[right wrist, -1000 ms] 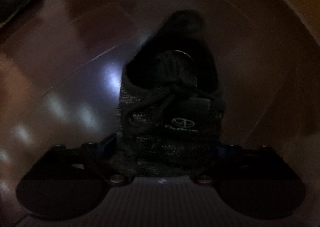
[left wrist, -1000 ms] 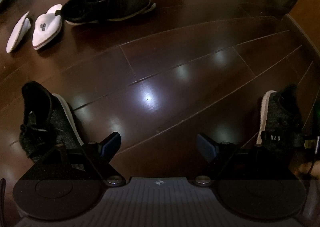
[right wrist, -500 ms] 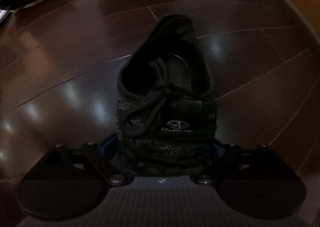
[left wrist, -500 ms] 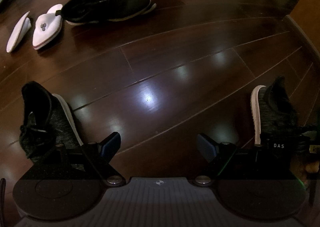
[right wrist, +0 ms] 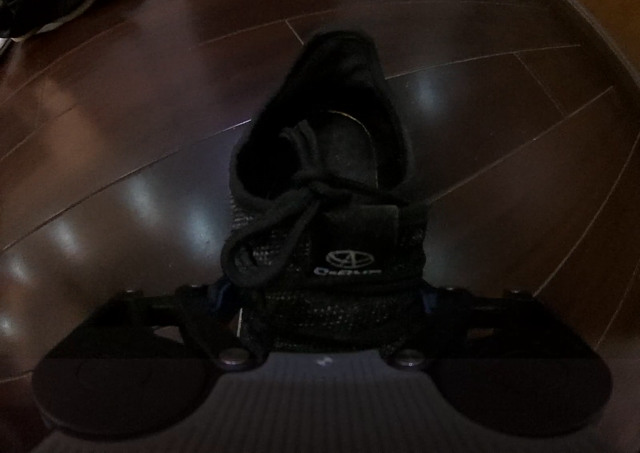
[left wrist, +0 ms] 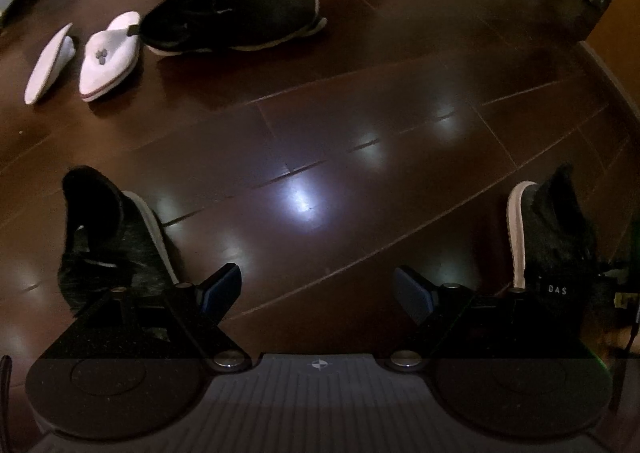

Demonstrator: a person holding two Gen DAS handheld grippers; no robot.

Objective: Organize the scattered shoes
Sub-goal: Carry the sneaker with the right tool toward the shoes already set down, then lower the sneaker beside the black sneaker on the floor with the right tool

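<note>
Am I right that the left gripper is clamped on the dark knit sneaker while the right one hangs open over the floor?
Swapped. The right wrist view shows the right gripper clamped on the dark knit sneaker; the left wrist view shows the left gripper open over the floor.

Floor [left wrist: 320, 125], left wrist view: one sneaker [left wrist: 108, 237] at 9 o'clock, low left, beside the left gripper [left wrist: 318, 289]; second sneaker [left wrist: 552, 241] at 3 o'clock, held between the jaws of the right gripper [right wrist: 324, 293]. Sneaker pair [left wrist: 236, 13] at 11 o'clock, far; two slippers [left wrist: 106, 55] just left of that pair.
</note>
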